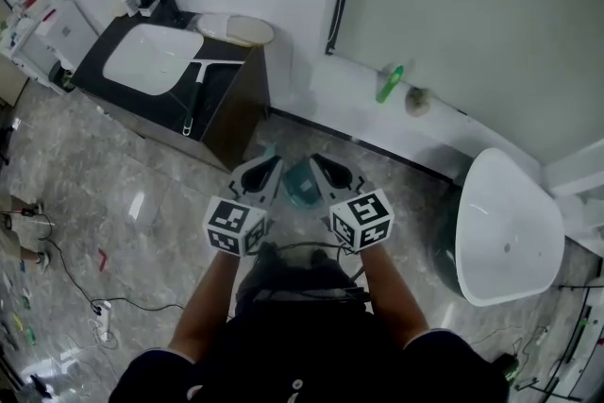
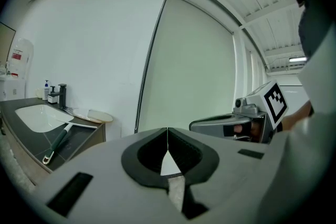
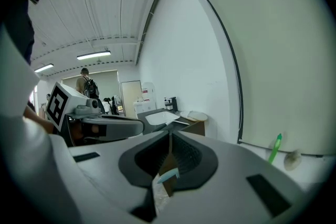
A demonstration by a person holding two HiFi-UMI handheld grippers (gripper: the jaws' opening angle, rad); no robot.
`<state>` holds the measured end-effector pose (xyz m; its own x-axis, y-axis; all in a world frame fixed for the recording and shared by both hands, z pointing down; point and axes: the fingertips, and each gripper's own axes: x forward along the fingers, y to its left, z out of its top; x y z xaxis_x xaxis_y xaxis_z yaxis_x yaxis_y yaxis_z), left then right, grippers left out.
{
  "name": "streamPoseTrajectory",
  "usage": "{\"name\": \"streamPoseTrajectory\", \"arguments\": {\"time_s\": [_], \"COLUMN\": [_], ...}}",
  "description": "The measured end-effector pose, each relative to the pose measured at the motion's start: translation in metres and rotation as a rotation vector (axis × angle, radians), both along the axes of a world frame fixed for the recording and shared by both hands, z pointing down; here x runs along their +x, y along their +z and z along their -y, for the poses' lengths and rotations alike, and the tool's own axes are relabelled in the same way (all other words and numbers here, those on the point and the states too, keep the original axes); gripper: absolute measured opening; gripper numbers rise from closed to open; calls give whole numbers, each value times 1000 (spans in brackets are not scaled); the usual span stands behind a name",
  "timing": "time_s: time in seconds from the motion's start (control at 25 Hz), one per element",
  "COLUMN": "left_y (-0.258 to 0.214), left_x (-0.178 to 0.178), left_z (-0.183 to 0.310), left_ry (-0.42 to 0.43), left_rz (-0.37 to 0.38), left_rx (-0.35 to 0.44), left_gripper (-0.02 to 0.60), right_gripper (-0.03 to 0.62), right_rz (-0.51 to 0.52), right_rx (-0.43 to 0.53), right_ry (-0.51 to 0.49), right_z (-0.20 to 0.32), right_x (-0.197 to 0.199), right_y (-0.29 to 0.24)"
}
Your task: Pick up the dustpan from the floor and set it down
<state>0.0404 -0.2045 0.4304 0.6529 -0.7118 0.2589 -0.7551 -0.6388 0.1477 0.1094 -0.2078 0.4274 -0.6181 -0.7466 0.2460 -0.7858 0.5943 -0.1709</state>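
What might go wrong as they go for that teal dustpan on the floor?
The left claw and right claw are both shut; unopened, they might just shove the dustpan away. The dark cabinet stands close by, so the left claw may bump it. The power strip on the floor could trip the person.

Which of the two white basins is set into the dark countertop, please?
The rectangular basin at the head view's upper left, beside the squeegee; the oval basin at right stands on the floor.
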Motion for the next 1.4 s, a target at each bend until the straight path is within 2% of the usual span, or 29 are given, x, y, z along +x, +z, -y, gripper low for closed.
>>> {"name": "streamPoseTrajectory", "arguments": {"time_s": [0.32, 0.48, 0.68, 0.84, 0.96, 1.16, 1.4], "left_y": [36, 72, 119, 152, 170, 192, 209], "left_x": [-40, -62, -86, -102, -110, -121, -124], "left_z": [21, 30, 40, 38, 37, 31, 21], "left_ry": [-79, -119, -150, -173, -183, -210, -229], "left_rz": [20, 25, 29, 35, 34, 30, 24], "left_rx": [-42, -91, -155, -204, -226, -265, -296], "left_gripper": [15, 15, 14, 14, 14, 15, 14], "right_gripper": [8, 8, 9, 106, 164, 164, 163], "right_rz": [-65, -109, -200, -258, -313, -355, -373], "right_rx": [-101, -184, -262, -307, -327, -344, -312], "right_ry": [-37, -98, -117, -139, -149, -205, -235], "right_z": [27, 38, 59, 70, 80, 94, 107], "right_x": [-25, -47, -66, -77, -84, -99, -114], "right_y": [60, 119, 202, 262, 300, 334, 348]}}
